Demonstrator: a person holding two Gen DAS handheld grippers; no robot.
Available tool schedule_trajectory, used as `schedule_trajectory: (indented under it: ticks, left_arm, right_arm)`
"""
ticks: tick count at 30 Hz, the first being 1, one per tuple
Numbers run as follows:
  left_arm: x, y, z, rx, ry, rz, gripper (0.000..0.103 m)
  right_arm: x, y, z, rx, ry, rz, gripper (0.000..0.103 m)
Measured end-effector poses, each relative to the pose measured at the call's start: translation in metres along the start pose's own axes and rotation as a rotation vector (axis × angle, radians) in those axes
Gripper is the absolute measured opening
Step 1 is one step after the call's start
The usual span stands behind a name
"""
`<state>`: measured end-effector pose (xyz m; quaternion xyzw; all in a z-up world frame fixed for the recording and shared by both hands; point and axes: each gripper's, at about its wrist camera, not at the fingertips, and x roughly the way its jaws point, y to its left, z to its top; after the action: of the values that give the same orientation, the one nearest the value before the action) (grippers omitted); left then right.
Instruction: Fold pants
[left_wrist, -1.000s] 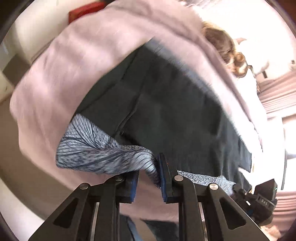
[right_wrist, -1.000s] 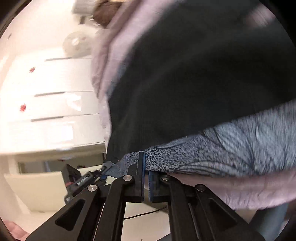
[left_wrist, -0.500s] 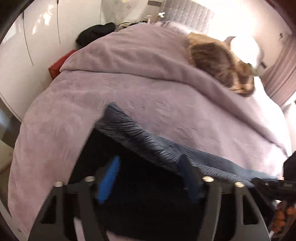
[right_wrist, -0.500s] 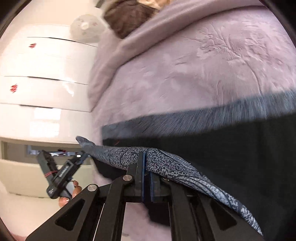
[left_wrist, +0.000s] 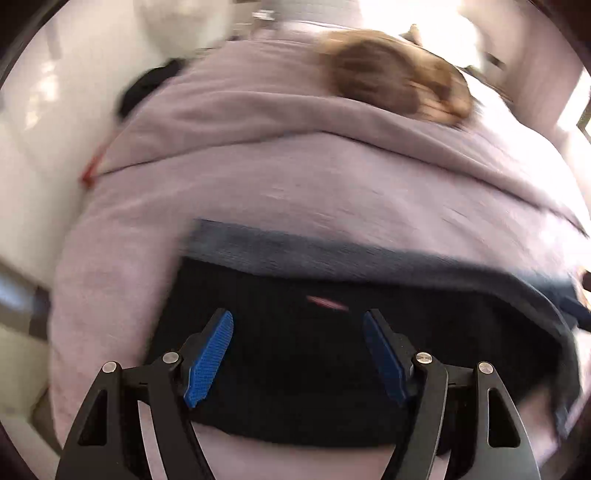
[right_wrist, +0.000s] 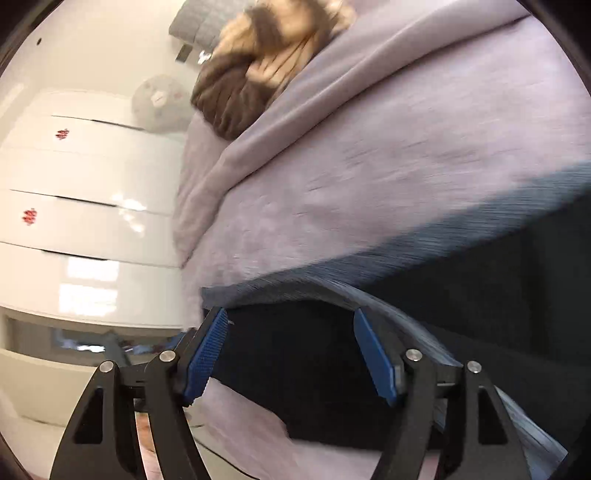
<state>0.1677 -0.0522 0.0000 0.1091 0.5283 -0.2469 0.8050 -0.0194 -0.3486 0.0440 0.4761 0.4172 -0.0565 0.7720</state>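
Lilac bedspread (left_wrist: 295, 177) fills most of what I see, rumpled into a long ridge across the bed, with white glossy cupboard fronts (right_wrist: 85, 221) to one side bearing small red marks. Near the head of the bed lies a brown furry heap (left_wrist: 395, 85) — I can't make out what it is through the blur. A dark lump (left_wrist: 147, 88) sits at the bed's far edge in the left wrist view, also too smeared to name.

I see no containers from either camera.

My left gripper (left_wrist: 298, 354) stands wide, with nothing between its blue pads, hanging over the pants (left_wrist: 332, 362), which lie flat on the bedspread — dark fabric with a blue-grey patterned band along the far edge. My right gripper (right_wrist: 290, 354) is opening, its pads clear of the cloth, above the pants' corner (right_wrist: 221, 295) near the bed's side. The pants run off the frame in both views.
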Motion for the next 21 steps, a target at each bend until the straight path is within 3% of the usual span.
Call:
schedule_trajectory:
  ticks: [4,10,14,18,21]
  left_arm:
    - [-0.005,-0.081,-0.024,0.080,0.092,-0.171,0.074]
    - [0.012,-0.214,-0.050,0.090,0.229,-0.369,0.074]
    - [0.030,-0.271,-0.063,0.089,0.296,-0.379,0.074]
    - [0.048,-0.312,-0.080,0.093,0.369,-0.371,0.074]
    - [0.055,-0.330,-0.090,0.112,0.389,-0.344,0.074]
  right_arm:
    - [-0.080,-0.070,-0.032,0.108,-0.060,-0.110,0.075]
    - [-0.166,-0.198,-0.103,0.363,-0.053,-0.157,0.074]
    - [-0.166,-0.246,-0.134,0.459,0.009,-0.121,0.074]
    - [-0.164,-0.275,-0.156,0.521,0.075,0.003,0.071]
    - [-0.150,-0.283,-0.158,0.533,0.120,0.080,0.062]
